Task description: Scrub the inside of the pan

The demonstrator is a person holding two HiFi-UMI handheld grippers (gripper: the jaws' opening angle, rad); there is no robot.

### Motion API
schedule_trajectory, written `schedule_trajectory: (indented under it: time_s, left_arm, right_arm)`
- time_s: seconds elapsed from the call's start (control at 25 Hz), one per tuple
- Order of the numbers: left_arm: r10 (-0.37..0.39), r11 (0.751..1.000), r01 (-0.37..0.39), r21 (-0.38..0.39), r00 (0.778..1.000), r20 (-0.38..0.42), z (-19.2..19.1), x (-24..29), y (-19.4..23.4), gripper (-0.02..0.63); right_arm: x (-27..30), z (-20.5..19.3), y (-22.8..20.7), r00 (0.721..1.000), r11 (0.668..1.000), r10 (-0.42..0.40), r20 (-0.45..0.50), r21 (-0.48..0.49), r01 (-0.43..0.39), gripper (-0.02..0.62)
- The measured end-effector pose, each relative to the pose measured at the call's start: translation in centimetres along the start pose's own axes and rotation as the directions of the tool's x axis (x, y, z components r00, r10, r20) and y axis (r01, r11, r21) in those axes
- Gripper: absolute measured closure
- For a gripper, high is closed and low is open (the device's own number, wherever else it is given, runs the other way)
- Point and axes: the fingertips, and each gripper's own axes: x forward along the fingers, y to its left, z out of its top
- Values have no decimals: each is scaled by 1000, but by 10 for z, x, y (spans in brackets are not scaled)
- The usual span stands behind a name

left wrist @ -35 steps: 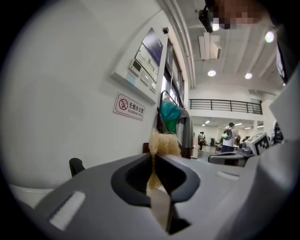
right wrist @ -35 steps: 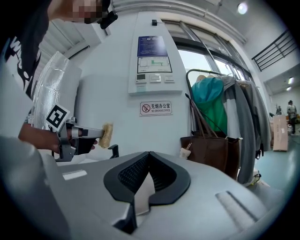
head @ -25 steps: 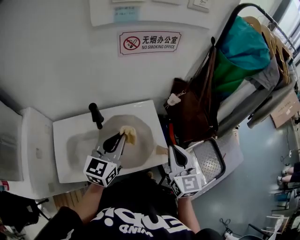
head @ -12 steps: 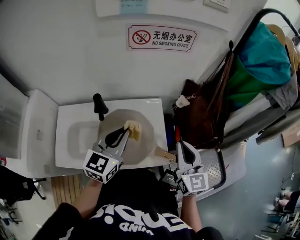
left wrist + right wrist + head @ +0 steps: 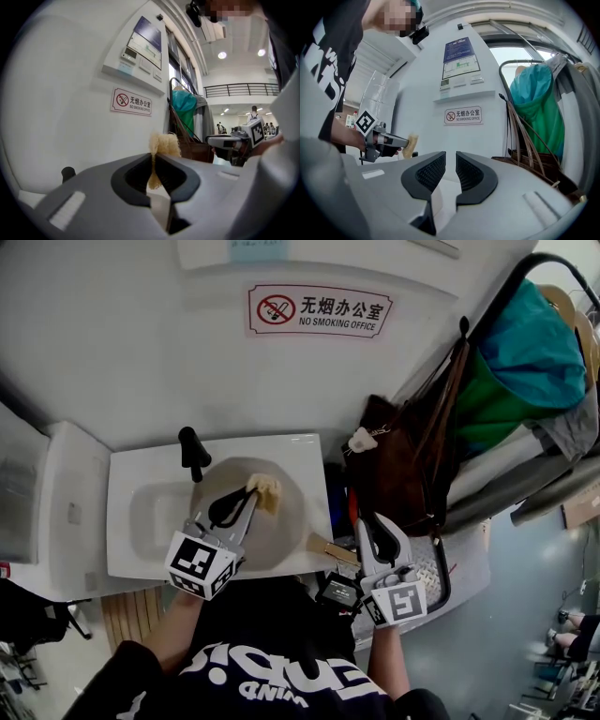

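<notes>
The left tongs are clamped on a pale yellow sponge. It sticks out past their tips and hangs over the far inner side of the pan; whether it touches the metal I cannot tell. The pan lies directly under and ahead of these tongs, resting across a white basin, with a black tap just beyond the tongs on their left. The pan's wooden handle points toward the right tongs, which sit just beside its end but apart from it. Their jaws have just been opening and stand a little apart with nothing between them. By my reading, scrubbing is the step in hand, with only 1 of the 2 tongs engaged and the pan unsteadied. The next move likely calls for pressing the sponge onto the inner surface and sweeping it round. Ideally the right tongs would first take the handle so the pan does not slide in the basin.
</notes>
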Motion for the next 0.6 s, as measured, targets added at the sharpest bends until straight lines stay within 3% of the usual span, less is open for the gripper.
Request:
schedule_trajectory:
  time_s: [0.16,0.24,0.32,0.44,0.6]
  left_arm:
    - [-11,1000,11,-11,1000,-12,-4,7,0,584]
    - [-16,1000,16,-16,1000,-20,-7,9,-1,584]
    - [-22,999,22,-23,999,-28,-10,12,-2,584]
    - [-30,999,29,-30,999,-40,-13,16,-1,584]
    - [-37,999,35,-38,998,-51,-19,20,-1,584]
  right_arm:
    - [3,-6,-7,999,998,22,-40,-56,-24,501]
    - [5,-17,-6,994,995,55,-91,-73,-62,410]
    - [7,-30,-2,984,989,99,-149,-94,-113,385]
    - [11,-54,10,951,969,180,-253,-121,-215,385]
    - [9,-102,22,880,947,257,-399,-77,-311,387]
